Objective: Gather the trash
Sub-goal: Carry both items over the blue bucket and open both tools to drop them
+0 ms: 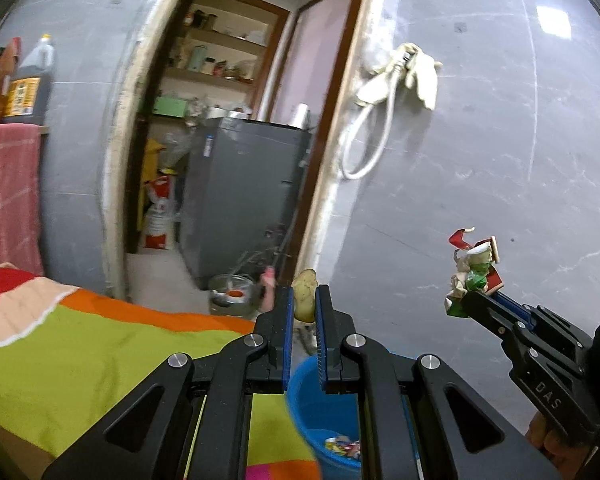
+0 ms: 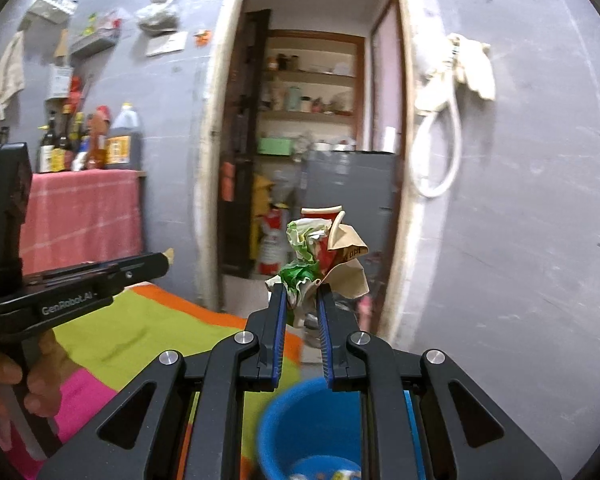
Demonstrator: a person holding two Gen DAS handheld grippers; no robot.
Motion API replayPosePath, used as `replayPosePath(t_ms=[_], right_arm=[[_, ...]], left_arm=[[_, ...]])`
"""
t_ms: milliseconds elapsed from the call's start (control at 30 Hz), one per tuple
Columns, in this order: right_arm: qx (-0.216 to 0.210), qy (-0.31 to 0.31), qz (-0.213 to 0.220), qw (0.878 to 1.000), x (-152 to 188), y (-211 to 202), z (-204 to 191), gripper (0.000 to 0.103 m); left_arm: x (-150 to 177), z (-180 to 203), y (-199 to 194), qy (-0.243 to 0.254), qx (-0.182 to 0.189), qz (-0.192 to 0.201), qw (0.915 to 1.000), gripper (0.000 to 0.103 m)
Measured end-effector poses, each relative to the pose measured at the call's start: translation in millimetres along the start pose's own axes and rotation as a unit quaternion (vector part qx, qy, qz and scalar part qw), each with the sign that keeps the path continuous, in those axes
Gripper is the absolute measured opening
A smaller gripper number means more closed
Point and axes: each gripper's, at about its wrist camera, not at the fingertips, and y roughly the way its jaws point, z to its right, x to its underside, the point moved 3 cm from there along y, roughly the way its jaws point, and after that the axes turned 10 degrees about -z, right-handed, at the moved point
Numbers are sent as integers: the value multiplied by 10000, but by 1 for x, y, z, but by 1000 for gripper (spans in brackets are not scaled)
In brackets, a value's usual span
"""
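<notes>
Right wrist: right gripper (image 2: 302,300) pinches loose wrappers (image 2: 324,248) above the bucket (image 2: 300,428); top-heavy, they may spill outside it.

Left gripper (image 1: 304,300) pinches a scrap (image 1: 304,294).

The air above the blue bucket (image 2: 300,432) is standing open, and both grippers are hanging there side by side with a gap between them. The striped cloth (image 1: 100,344) is lying near on the left. Far behind, the grey wall (image 1: 500,160) is closing the way, and the doorway (image 2: 312,120) is staying open.
</notes>
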Motion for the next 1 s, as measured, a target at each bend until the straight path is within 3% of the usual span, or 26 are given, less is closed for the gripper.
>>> replayPosePath(t_ms=[233, 433, 1000], right_arm=[[344, 304, -148, 9988, 28, 4, 46, 14], [375, 558, -341, 9972, 51, 19, 68, 16], [232, 877, -815, 9925, 87, 54, 80, 16]], left_arm=[[9, 39, 43, 153, 162, -167, 9996, 8], [22, 54, 72, 338, 159, -378, 9986, 8], [54, 56, 131, 387, 76, -1189, 9921, 8]])
